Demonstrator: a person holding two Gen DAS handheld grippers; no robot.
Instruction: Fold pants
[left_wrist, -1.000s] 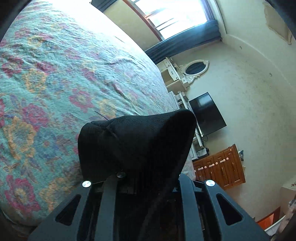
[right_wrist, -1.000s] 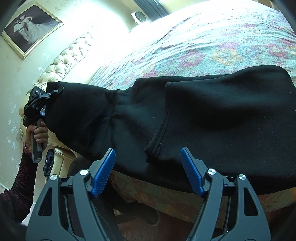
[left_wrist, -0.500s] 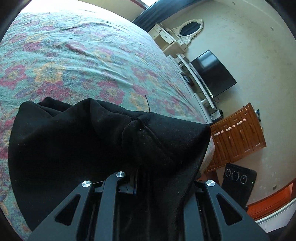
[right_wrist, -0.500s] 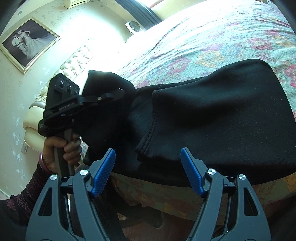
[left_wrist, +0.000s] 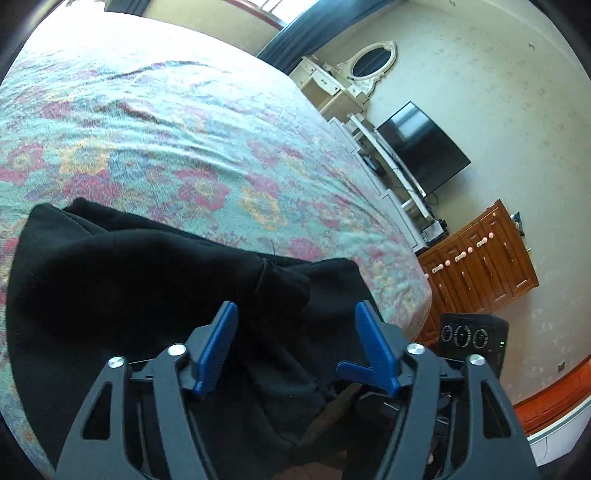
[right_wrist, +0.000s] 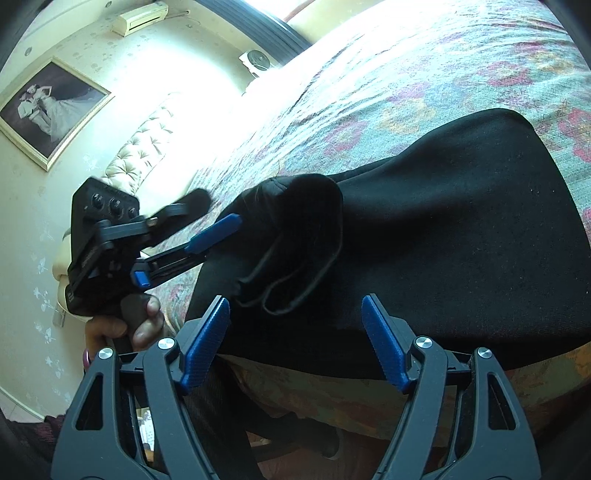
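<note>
black pants (right_wrist: 424, 236) lie folded at the floral bedspread's (left_wrist: 184, 147) near edge. left gripper (left_wrist: 295, 314) and right gripper (right_wrist: 295, 306), both spreading, pinch nothing. only the right view shows the person's hand (right_wrist: 125, 328). no legible writing.

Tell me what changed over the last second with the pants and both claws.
The left claw carried one end of the black pants across and laid it on the rest of the garment, then let go; its jaws are opening, clear of the cloth. The right claw barely moved; its jaws are opening slightly, holding nothing. The floral bedspread and the bulk of the pants stayed put.
</note>
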